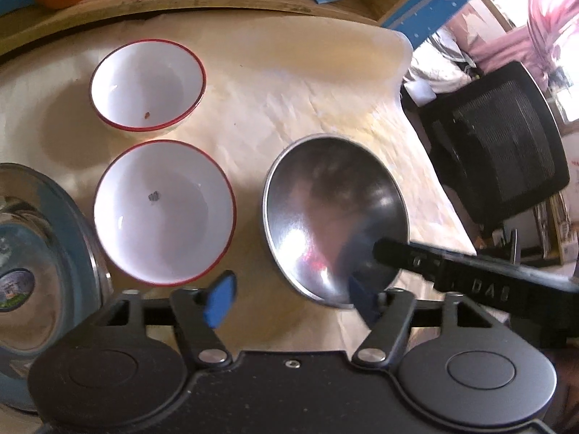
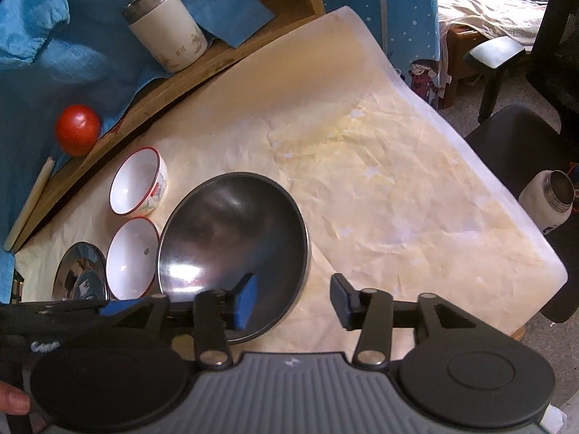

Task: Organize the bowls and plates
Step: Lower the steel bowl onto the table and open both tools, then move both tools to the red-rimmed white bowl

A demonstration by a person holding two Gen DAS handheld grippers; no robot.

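A steel bowl (image 1: 334, 213) (image 2: 233, 249) sits on the cream-covered table. Two white bowls with red rims stand left of it: a near one (image 1: 164, 211) (image 2: 132, 256) and a far one (image 1: 147, 85) (image 2: 136, 186). A steel plate (image 1: 39, 253) (image 2: 79, 271) lies at the far left. My left gripper (image 1: 293, 302) is open, its right finger at the steel bowl's near rim. My right gripper (image 2: 295, 302) is open and straddles the steel bowl's near right rim, left finger (image 2: 246, 300) inside the bowl, right finger (image 2: 342, 302) outside; it also shows in the left wrist view (image 1: 434, 267).
A wooden shelf (image 2: 202, 61) runs along the table's back, with a blue cloth (image 2: 72, 47), a white steel-topped cup (image 2: 166, 29) and a red ball (image 2: 77, 128) on it. A black chair (image 1: 495, 141) and a white bottle (image 2: 548, 200) stand off the table's right edge.
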